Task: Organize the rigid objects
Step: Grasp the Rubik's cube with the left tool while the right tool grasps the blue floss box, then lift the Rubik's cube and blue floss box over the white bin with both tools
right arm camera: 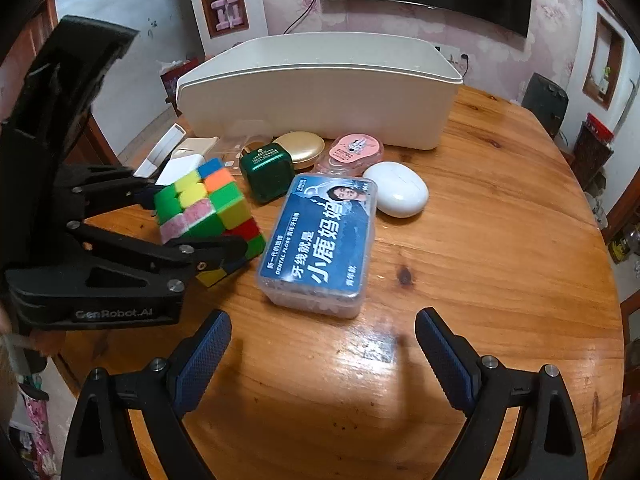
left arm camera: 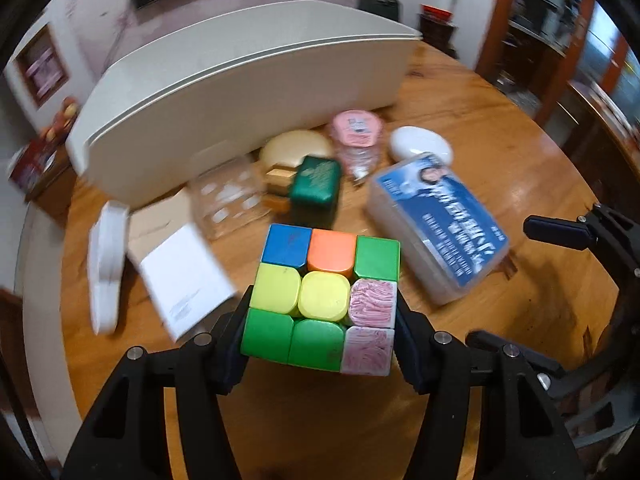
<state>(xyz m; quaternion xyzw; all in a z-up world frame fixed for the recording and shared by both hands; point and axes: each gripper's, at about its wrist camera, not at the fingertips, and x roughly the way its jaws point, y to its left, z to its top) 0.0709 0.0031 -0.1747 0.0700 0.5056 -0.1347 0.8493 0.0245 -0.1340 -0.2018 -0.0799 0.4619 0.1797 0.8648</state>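
Down low in the left wrist view, the left gripper (left arm camera: 320, 340) has its two black fingers pressed against opposite sides of a puzzle cube (left arm camera: 324, 292), pinching it; the cube's top face shows blue, orange, green, yellow and worn pinkish-white squares. From the right wrist view the same cube (right arm camera: 208, 216) sits tilted in that gripper (right arm camera: 192, 224), one lower corner at or just above the wooden tabletop (right arm camera: 480, 280); whether it touches cannot be told.

The right gripper (right arm camera: 322, 356) is spread wide, its blue-padded fingers (right arm camera: 204, 356) apart with nothing between them, hovering over bare wood near the tabletop's front edge.

Just ahead of it lies a clear plastic dental floss box (right arm camera: 324, 240) with a blue label, flat on the tabletop and just beside the cube. Behind the box rests a white oval case (right arm camera: 400, 190), and near that a pink-topped clear tape dispenser (right arm camera: 352, 152). A dark green square tin (right arm camera: 266, 172) stands close behind the cube, with a gold oval compact (right arm camera: 304, 150) behind the tin. A clear plastic box (left arm camera: 226, 200) and white cardboard packaging (left arm camera: 184, 276) lie on the cube's far side from the floss box, blurred in the left view.

Along the back stands a long cream storage bin (right arm camera: 320, 92), open at the top, with the smaller things ranged in front of its wall.
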